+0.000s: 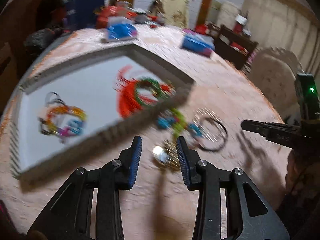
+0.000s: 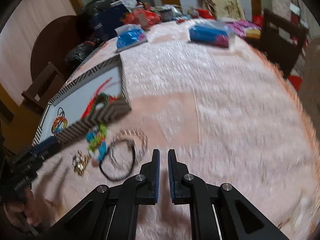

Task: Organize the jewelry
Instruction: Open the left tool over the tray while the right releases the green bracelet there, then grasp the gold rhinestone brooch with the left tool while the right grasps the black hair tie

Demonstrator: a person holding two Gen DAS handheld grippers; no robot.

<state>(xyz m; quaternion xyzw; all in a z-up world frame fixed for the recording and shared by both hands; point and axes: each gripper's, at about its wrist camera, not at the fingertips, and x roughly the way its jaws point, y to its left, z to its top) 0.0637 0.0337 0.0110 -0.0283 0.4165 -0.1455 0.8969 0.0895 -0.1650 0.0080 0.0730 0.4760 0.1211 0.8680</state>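
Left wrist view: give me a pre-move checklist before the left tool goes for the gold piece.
1. Left tool empty, part open: ok.
2. Gold jewelry piece lined up between its fingers: ok, though blurred.
3. Black hair tie apart from the gold piece: cannot tell, edges smear together.
4. Right tool shut, nothing in it, over bare blanket: ok.
5. Patterned box open with room on its white floor: ok.
6. Picture sharp enough to judge contact: not ok.

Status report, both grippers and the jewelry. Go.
Left gripper open over gold brooch, nothing held. Right gripper shut, empty. Box holds two pieces; bracelets still on cloth. Path unobstructed.
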